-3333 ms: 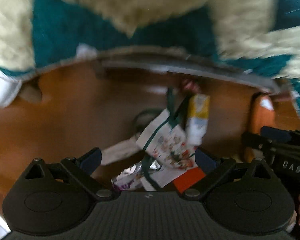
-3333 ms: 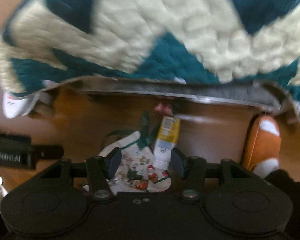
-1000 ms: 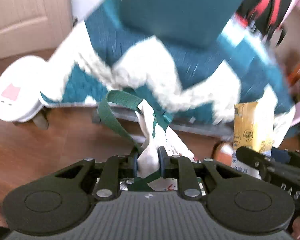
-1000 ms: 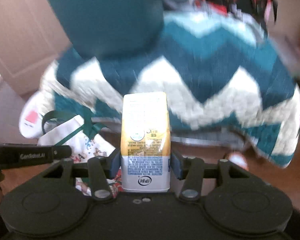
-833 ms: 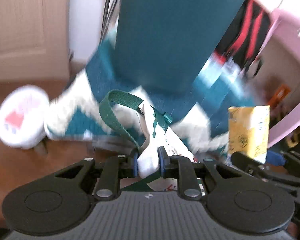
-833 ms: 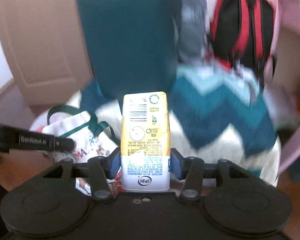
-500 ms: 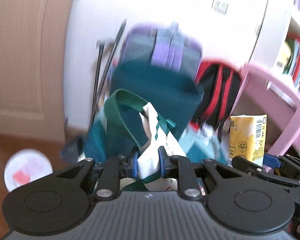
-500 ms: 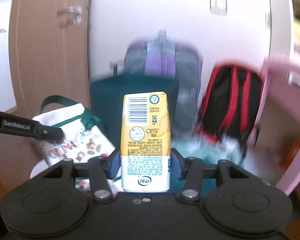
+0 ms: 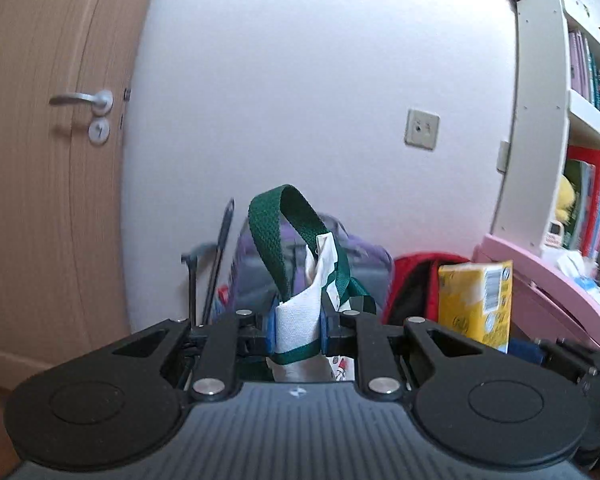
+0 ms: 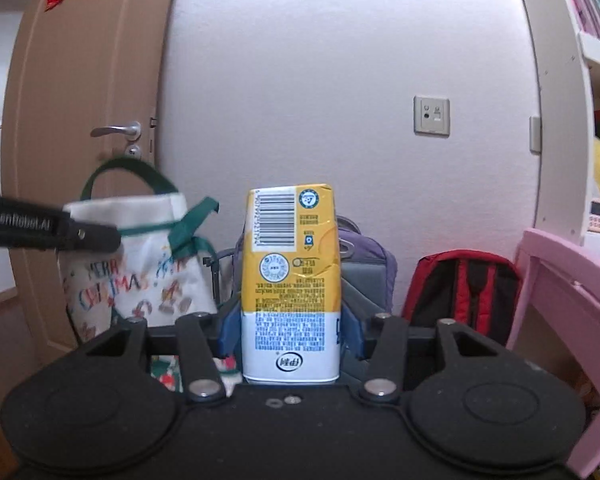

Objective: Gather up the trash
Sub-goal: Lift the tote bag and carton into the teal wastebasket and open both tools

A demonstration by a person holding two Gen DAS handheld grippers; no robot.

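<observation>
Our right gripper (image 10: 290,330) clamps the upright carton (image 10: 290,280); left of the carton, our left gripper (image 9: 298,330) pinches the bag (image 10: 140,264) rim.

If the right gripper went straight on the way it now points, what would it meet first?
Probably the purple-grey backpack standing against the wall, directly behind the yellow carton that the right gripper holds; the depth is unclear, but nothing nearer shows.
</observation>
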